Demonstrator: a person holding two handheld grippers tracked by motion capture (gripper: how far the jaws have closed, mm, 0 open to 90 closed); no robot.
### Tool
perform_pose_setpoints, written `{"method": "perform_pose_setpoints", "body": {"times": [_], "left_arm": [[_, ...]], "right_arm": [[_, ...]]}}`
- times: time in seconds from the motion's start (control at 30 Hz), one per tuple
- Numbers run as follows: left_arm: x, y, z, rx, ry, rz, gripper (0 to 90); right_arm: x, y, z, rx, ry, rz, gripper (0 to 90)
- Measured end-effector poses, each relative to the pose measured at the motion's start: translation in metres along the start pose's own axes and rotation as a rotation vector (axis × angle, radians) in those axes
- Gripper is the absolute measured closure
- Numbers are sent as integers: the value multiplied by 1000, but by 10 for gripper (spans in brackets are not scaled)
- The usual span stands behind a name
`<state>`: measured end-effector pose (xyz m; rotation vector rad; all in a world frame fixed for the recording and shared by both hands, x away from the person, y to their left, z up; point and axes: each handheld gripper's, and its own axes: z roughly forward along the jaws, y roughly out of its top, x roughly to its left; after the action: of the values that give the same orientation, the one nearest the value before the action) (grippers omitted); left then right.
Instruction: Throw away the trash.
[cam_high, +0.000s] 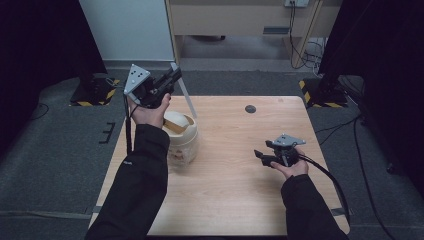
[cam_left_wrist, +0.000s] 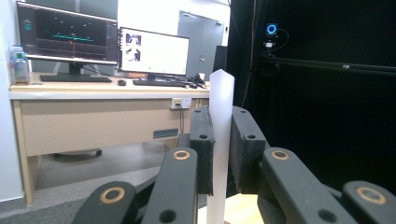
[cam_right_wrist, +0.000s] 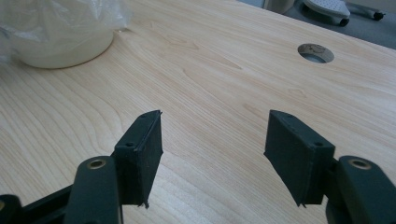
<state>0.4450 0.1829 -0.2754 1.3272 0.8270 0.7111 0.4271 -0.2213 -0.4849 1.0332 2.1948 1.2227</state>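
Observation:
My left gripper (cam_high: 175, 76) is raised above the table's far left part, shut on a thin white translucent strip (cam_high: 186, 98) that slants down towards a cream round bin (cam_high: 184, 140). In the left gripper view the strip (cam_left_wrist: 221, 93) stands upright, pinched between the black pads of my left gripper (cam_left_wrist: 222, 119). The bin (cam_right_wrist: 60, 44) carries a clear plastic liner. My right gripper (cam_high: 260, 155) hovers low over the table's right side, open, with bare wood between its pads (cam_right_wrist: 212, 140).
The wooden table (cam_high: 235, 195) has a round cable hole (cam_high: 250, 108) near its far edge, also visible as the hole (cam_right_wrist: 316, 52). Behind it stand a desk (cam_left_wrist: 93, 116) with monitors (cam_left_wrist: 154, 51) and dark curtains on both sides.

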Motion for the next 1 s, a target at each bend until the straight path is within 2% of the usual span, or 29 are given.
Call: {"method": "perform_pose_setpoints", "body": {"times": [0.17, 0.37, 0.53, 0.63, 0.7, 0.77, 0.87, 1.0], "left_arm": [[6, -8, 3, 43, 19, 25, 802], [10, -19, 5, 86, 21, 43, 803], [15, -39, 6, 135, 23, 25, 802], [16, -46, 6, 148, 20, 18, 801], [15, -55, 7, 172, 11, 19, 800], [15, -58, 7, 182, 8, 19, 799], [15, -67, 8, 214, -5, 2, 772], [15, -70, 4, 200, -14, 3, 719]], "right_arm": [[-2, 0, -1, -1, -5, 4, 360], [-3, 0, -1, -1, -4, 10, 357], [-3, 0, -1, 0, -4, 10, 355], [-3, 0, -1, -1, -5, 9, 354], [-4, 0, -1, -1, -6, 8, 354], [-4, 0, -1, 1, -4, 6, 354], [-4, 0, -1, -2, -6, 7, 351], [-5, 0, -3, -6, -10, 13, 346]]}}
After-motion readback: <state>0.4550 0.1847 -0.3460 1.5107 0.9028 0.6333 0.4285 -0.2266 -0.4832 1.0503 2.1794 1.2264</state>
